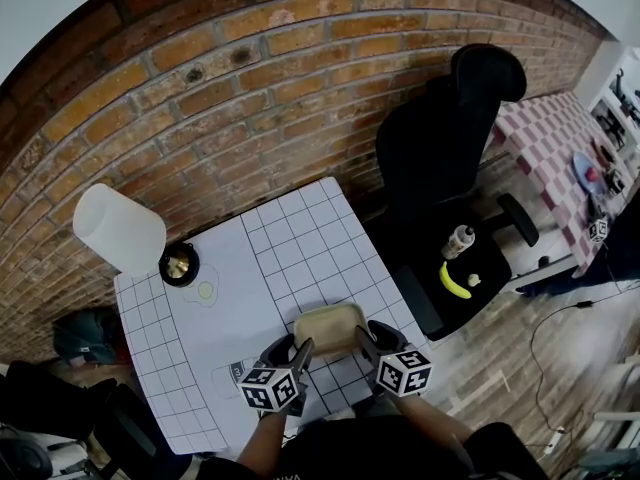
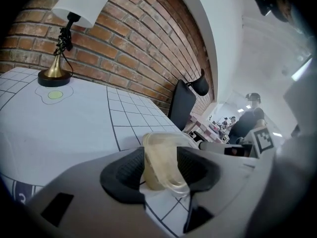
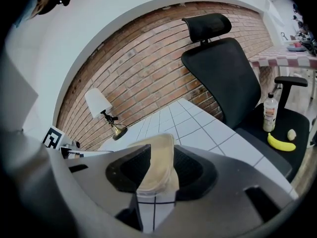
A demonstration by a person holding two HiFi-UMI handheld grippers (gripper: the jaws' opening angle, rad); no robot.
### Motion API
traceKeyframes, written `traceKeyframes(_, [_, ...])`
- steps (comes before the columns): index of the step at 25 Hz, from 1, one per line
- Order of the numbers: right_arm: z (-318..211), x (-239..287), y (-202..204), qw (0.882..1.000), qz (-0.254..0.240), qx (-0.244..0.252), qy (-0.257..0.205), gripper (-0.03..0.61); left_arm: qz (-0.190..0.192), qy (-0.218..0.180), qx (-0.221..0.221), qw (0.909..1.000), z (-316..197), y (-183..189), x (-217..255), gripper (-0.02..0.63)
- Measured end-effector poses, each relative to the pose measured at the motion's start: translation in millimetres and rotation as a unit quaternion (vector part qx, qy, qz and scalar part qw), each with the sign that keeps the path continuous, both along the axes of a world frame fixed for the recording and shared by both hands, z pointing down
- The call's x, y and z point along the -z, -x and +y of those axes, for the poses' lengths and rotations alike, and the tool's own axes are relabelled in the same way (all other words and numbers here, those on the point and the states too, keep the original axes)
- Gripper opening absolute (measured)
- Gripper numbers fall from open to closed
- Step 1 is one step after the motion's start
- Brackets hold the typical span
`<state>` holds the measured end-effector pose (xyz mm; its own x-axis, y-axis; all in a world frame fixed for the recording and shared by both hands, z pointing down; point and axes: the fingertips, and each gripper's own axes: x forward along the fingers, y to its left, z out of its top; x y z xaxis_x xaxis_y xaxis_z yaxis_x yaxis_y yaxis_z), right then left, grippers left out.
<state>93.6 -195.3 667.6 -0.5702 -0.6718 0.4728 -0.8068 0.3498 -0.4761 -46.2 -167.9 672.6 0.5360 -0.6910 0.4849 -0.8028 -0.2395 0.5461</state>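
Head view: a shallow, pale beige plastic container [image 1: 327, 328] sits at the near edge of the white gridded tabletop [image 1: 250, 268], just in front of the person, held from both sides. The left claw [image 1: 303, 351] grips its left rim and the right claw [image 1: 362, 340] grips its right rim, with each claw's marker cube [image 1: 270, 386] turned up toward the camera.

In the left gripper view the dark ribbed pads [image 2: 126, 170] are closed onto the translucent wall of the container, which stands between them. The right gripper view shows the same on the other side, the jaws pressed onto the rim with the grid lines of the tabletop visible just below. Whether the container rests on the tabletop or is raised slightly off it cannot be told.

Farther back on the tabletop, toward its far left corner, stands a lamp [image 1: 120, 230] with a white shade and a brass base. A fried-egg mark [image 1: 205, 291] lies just beside that base. Behind the tabletop runs a brick wall [image 1: 250, 78].

To the right, a black office chair [image 1: 440, 148] stands near the tabletop. On its seat are a banana [image 1: 453, 282], a small bottle [image 1: 459, 240] and a small pale lump [image 1: 473, 280] just beside the banana. Beyond the chair is a table with a checkered cloth [image 1: 560, 158].
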Motion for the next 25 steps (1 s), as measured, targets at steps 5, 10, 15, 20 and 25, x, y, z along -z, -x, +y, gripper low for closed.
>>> traceKeyframes(5, [0,1,0,1.0,0.001,0.0,0.002,0.123,0.01,0.006,0.001,0.9999,0,-2,-2,0.196])
traceKeyframes(10, [1,3,2,1.0,0.0,0.001,0.001,0.123,0.013,0.002,0.003,0.9999,0,-1,1,0.196])
traceKeyframes(15, [0,8,3,1.0,-0.001,-0.002,-0.005,0.123,0.013,-0.002,0.004,0.9999,-1,-1,5,0.196])
traceKeyframes(20, [-2,17,3,1.0,-0.008,-0.006,-0.015,0.123,0.019,-0.013,0.01,0.9997,-2,0,13,0.196])
traceKeyframes(25, [-1,21,3,1.0,-0.008,-0.006,-0.02,0.121,0.031,-0.025,0.019,0.9991,-3,5,20,0.196])
